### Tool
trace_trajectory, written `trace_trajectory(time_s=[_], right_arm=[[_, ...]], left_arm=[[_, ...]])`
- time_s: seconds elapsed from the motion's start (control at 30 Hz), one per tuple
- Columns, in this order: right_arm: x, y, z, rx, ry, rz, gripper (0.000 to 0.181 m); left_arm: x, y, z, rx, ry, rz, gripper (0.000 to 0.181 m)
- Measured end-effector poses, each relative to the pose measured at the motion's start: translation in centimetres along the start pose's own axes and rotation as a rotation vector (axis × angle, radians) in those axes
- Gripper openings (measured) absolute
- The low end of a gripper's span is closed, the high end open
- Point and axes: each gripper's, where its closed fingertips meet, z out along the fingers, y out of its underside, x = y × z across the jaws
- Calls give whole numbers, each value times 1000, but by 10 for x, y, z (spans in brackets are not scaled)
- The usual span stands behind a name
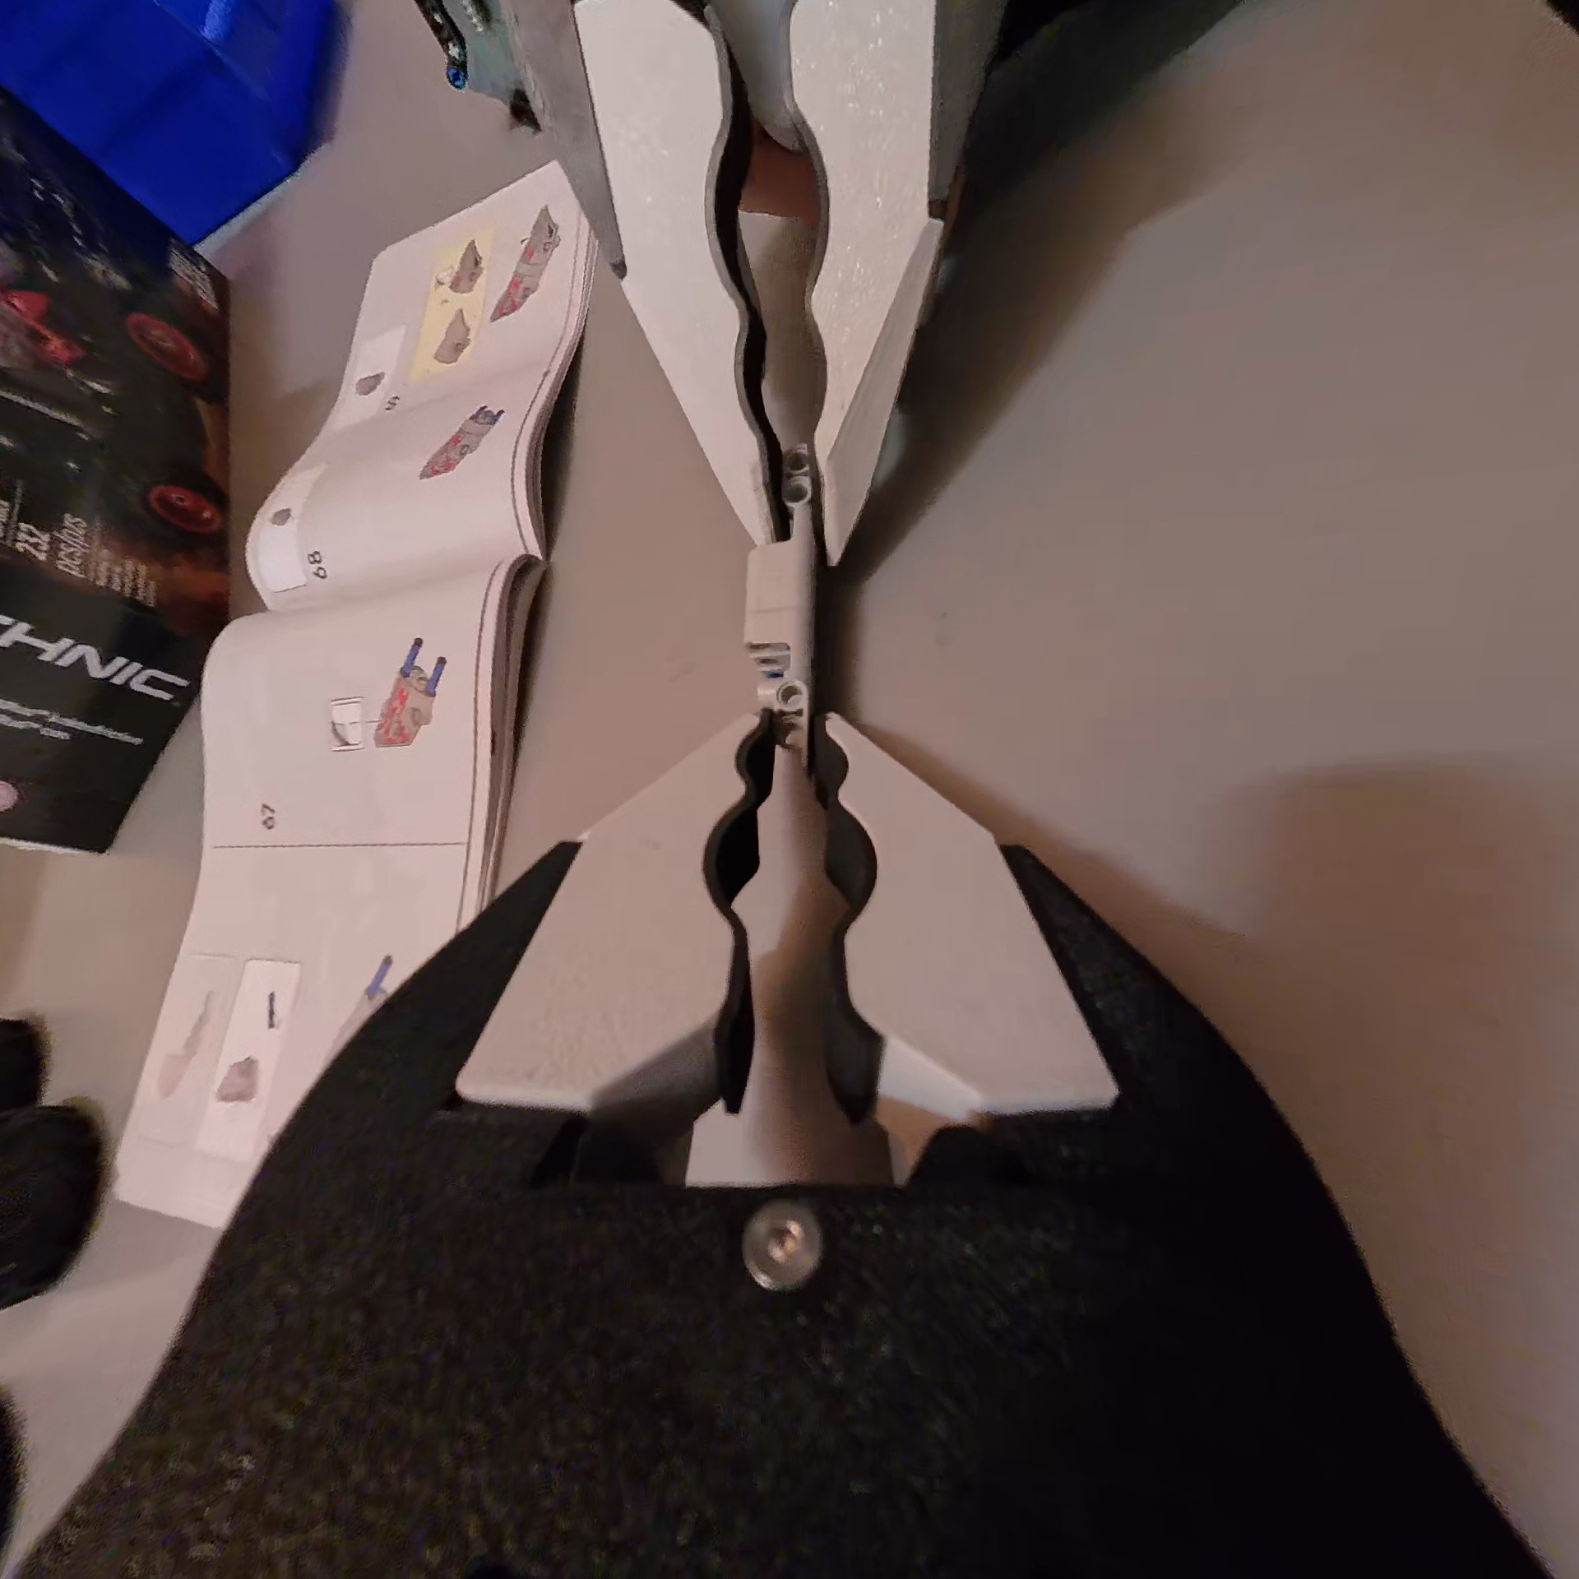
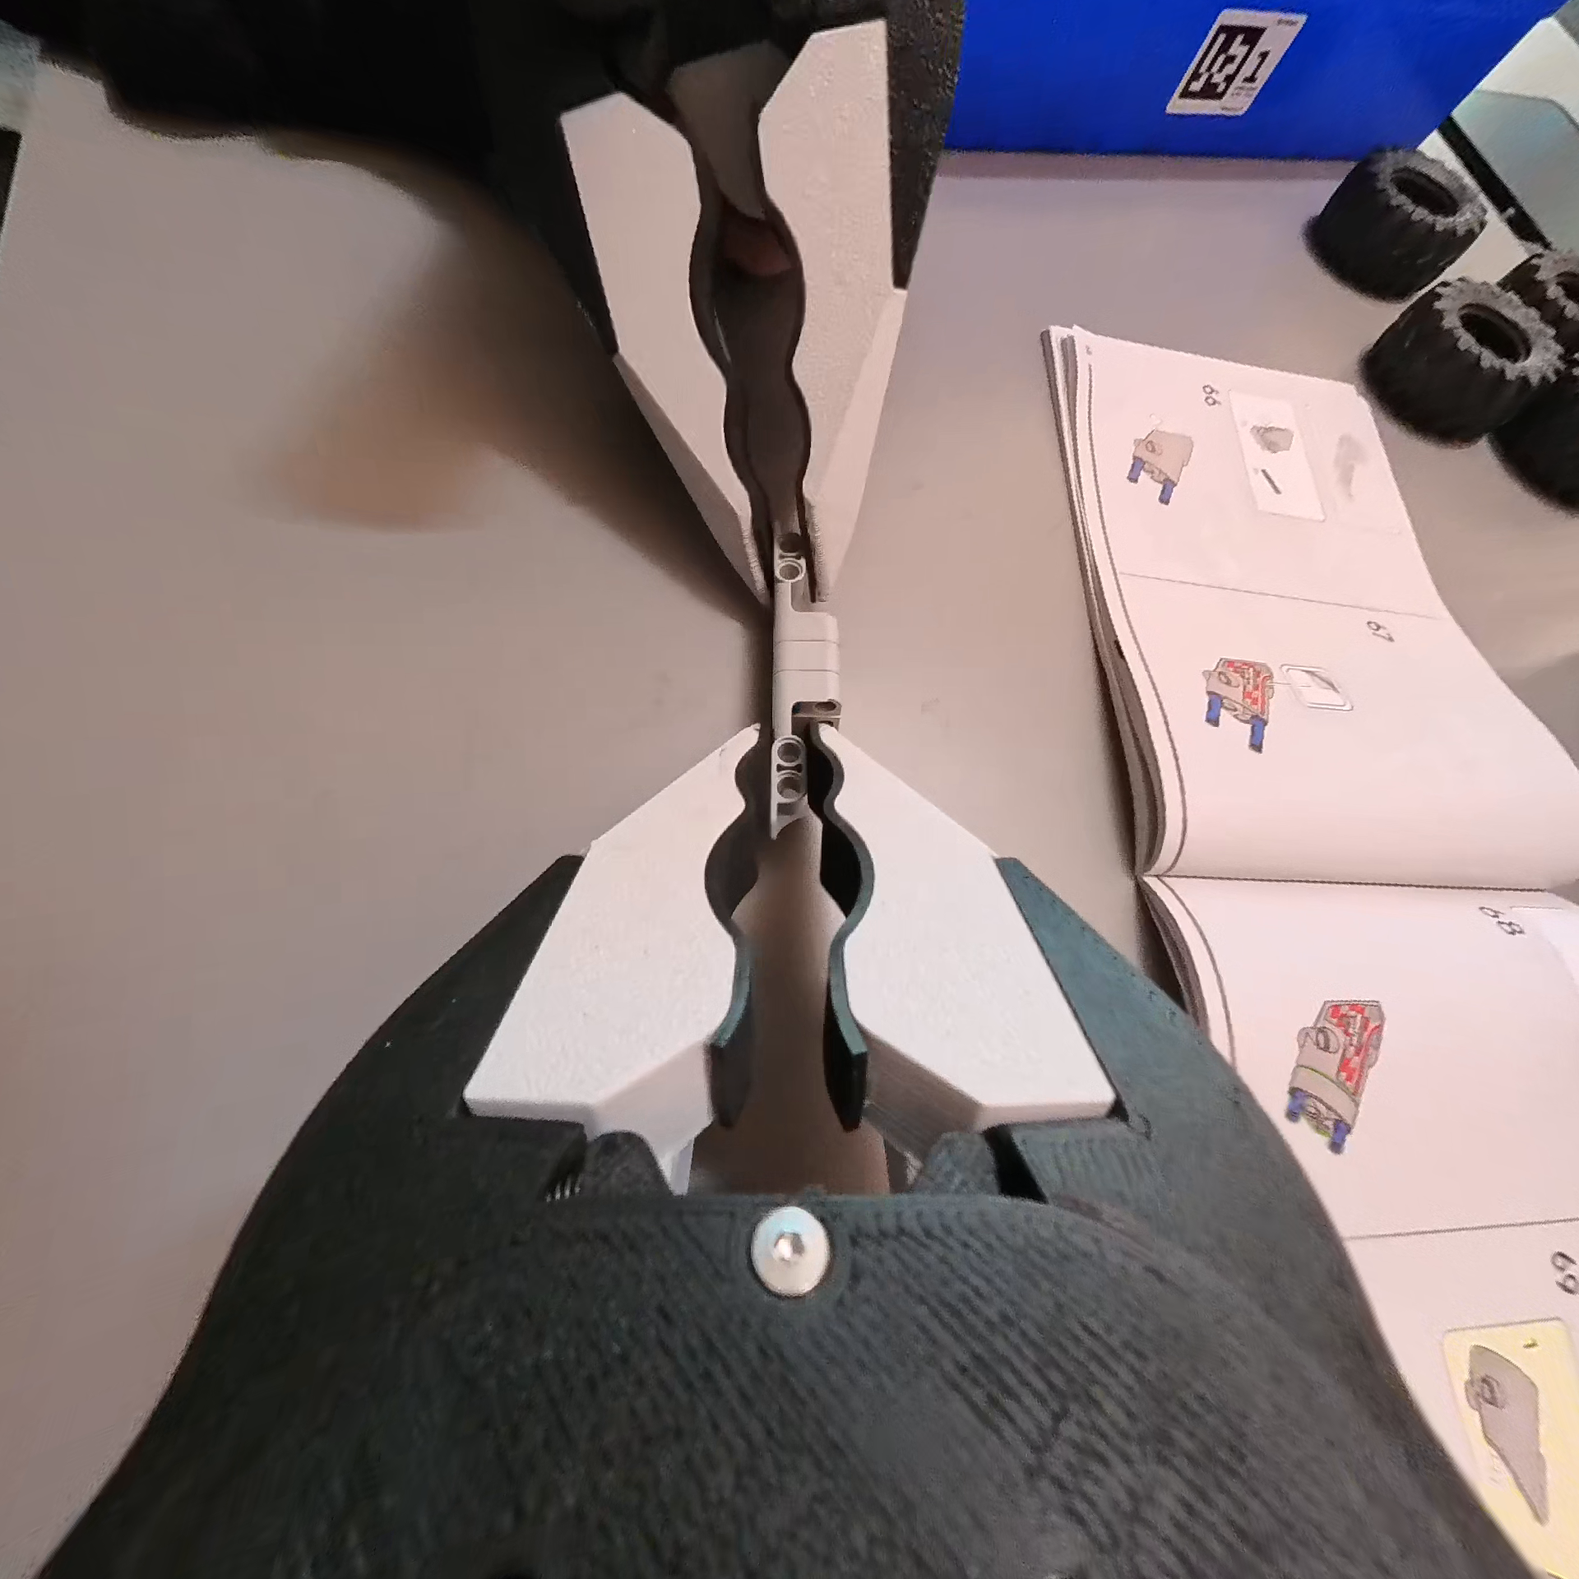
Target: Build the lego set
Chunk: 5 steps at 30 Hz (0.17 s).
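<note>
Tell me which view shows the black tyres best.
The right wrist view. The black tyres lie in a cluster on the table at the upper right, beyond the open instruction booklet, treads and hollow hubs plain though cut by the frame edge. The left wrist view shows no loose tyres.

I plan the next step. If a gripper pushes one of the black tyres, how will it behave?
The black tyres look round and knobbly, lying on their sides, so a push probably slides rather than rolls them. They seem hollow, likely light. If rubbery, they should grip the table.
</note>
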Motion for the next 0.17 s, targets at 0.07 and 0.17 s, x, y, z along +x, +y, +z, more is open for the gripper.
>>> trace_trajectory(time_s=[0.07, 0.17], right_arm=[[0, 4, -3, -8, 14, -40, 10], [1, 11, -10, -24, 38, -67, 24]], left_arm=[[3, -4, 2, 2, 41, -66, 4], [8, -17, 6, 28, 106, -210, 4]])
